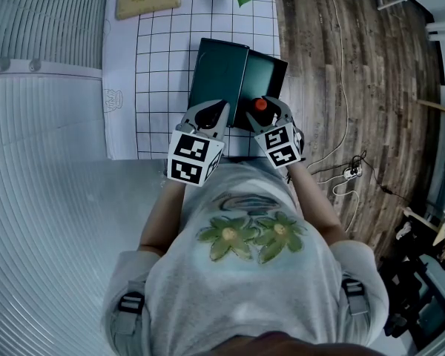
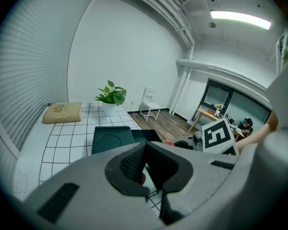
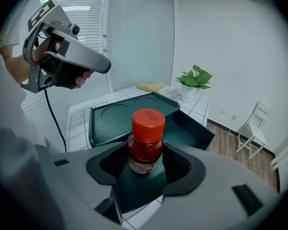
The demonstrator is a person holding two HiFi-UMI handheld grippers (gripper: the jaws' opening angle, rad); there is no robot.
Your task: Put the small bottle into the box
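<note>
The right gripper (image 3: 144, 166) squeezes the small bottle (image 3: 145, 143) with the red cap, by the open green box (image 3: 116, 118). The left gripper (image 2: 145, 161) is closed tight with nothing in it.

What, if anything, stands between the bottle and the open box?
Nothing visible does. The right gripper holds the bottle at the near edge of the box, whose lid lies flipped open beside it.

i worked in a plain office-like room: white walls (image 2: 129, 56), window blinds (image 2: 33, 71), a wood floor (image 1: 356, 65), a strip light (image 2: 240, 19) overhead, a white chair (image 2: 150, 107) and a potted plant (image 2: 111, 95) on my gridded bench (image 2: 67, 143).
</note>
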